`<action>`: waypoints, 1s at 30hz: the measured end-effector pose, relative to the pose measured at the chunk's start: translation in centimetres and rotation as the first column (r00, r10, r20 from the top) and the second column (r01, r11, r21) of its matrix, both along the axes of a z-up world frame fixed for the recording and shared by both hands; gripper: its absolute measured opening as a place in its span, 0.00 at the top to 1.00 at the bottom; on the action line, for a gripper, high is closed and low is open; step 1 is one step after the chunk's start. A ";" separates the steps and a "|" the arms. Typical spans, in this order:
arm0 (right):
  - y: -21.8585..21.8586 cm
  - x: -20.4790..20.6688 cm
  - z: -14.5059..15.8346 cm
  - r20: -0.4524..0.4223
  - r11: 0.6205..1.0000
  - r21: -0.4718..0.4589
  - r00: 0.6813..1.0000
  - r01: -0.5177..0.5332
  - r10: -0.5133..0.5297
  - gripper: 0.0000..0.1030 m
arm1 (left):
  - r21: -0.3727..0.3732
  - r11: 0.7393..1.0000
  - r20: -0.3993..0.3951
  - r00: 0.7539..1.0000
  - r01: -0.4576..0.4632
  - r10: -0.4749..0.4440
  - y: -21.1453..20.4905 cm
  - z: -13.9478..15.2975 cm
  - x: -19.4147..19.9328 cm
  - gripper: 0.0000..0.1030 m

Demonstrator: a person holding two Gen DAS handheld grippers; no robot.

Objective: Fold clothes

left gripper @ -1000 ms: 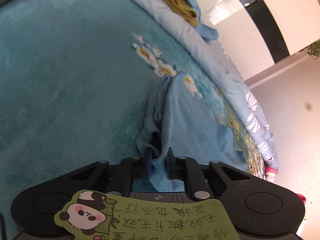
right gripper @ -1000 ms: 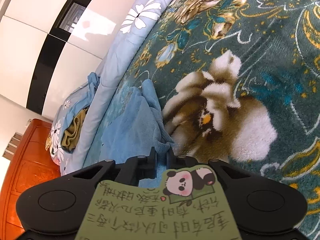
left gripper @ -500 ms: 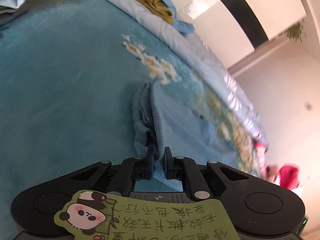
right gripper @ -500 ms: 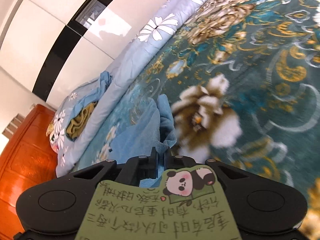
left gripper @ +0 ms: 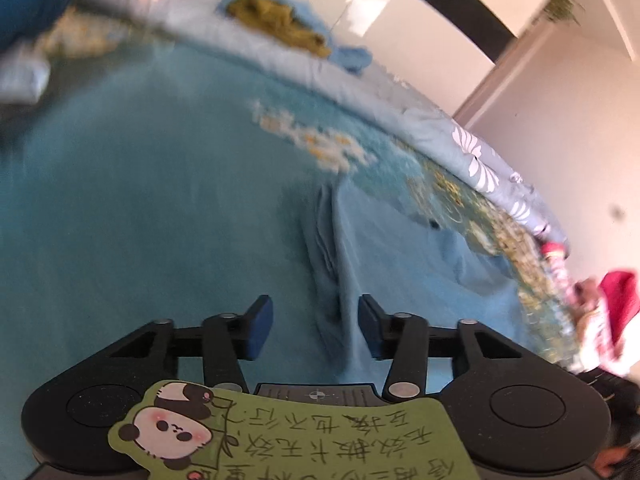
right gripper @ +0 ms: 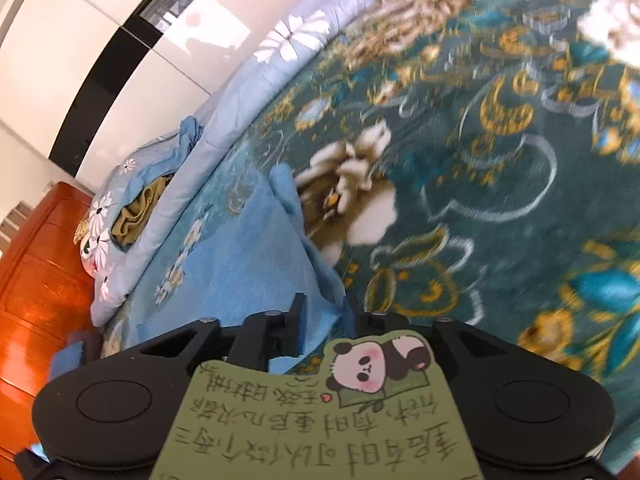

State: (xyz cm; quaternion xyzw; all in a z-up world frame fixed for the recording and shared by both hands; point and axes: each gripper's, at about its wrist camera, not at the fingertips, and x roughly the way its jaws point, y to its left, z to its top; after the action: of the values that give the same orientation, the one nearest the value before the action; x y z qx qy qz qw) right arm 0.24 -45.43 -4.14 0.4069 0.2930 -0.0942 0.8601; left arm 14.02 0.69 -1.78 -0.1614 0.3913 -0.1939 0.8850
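Left gripper (left gripper: 315, 326): black two-finger tool with blue pads, jaws opening, a clear gap on either side; neither pad presses on cloth. A raised fold of the light blue garment (left gripper: 384, 256) runs up between the fingers from near to far. A green panda sticker (left gripper: 288, 432) with handwriting sits on the body.

Right gripper (right gripper: 326, 318): same build, jaws opening. The left finger (right gripper: 298, 320) shows in full; the right finger is mostly hidden behind its own green panda card (right gripper: 320, 416). The garment's near right edge (right gripper: 256, 248) lies between the fingers, loose, not pinched.

Light blue garment: spread flat on the teal floral blanket (right gripper: 500, 184), bunched in folds along both side edges. In the left view it lies right of centre, reaching from the gripper toward the far edge of the bed. In the right view it lies left of centre, its right edge beside a large white and brown flower (right gripper: 352, 192) printed on the blanket.

Pale blue quilt with white flowers (left gripper: 400, 104): runs along the far side of the blanket. An olive-yellow garment (left gripper: 280, 24) and another blue cloth (left gripper: 352, 58) are heaped on it.

Orange wooden headboard (right gripper: 36, 280): far left in the right view.

White wall with a black band (right gripper: 104, 76): beyond the bed.

Red and white cloth (left gripper: 612, 320): right edge of the left view, blurred.
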 end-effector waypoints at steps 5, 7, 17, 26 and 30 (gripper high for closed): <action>-0.6 3.1 1.4 -0.002 0.997 -0.068 0.999 -0.038 0.038 0.58 | 0.087 0.994 0.111 0.991 0.064 -0.074 -2.6 1.7 3.6 0.42; -0.5 5.7 2.0 0.015 0.993 -0.100 0.997 -0.070 0.072 0.58 | 0.107 0.991 0.128 0.987 0.083 -0.097 -4.1 1.8 5.3 0.37; 0.0 15.7 1.8 -0.047 0.959 -0.205 0.981 -0.196 0.190 0.58 | 0.179 0.971 0.147 0.971 0.162 -0.189 -7.7 0.0 10.9 0.37; 0.1 17.6 1.1 -0.019 0.959 -0.192 0.978 -0.207 0.208 0.57 | 0.231 0.945 0.198 0.940 0.230 -0.277 -8.9 -0.6 11.6 0.48; 0.6 17.5 1.5 -0.012 0.951 -0.209 0.973 -0.230 0.232 0.58 | 0.226 0.945 0.173 0.945 0.238 -0.279 -9.1 -1.1 11.9 0.59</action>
State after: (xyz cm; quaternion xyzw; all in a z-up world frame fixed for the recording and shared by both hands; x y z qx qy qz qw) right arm 17.73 -44.80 -2.65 0.2780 0.3217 -0.0206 0.9049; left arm 25.93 -8.43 -2.85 0.0030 0.3347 -0.2835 0.8987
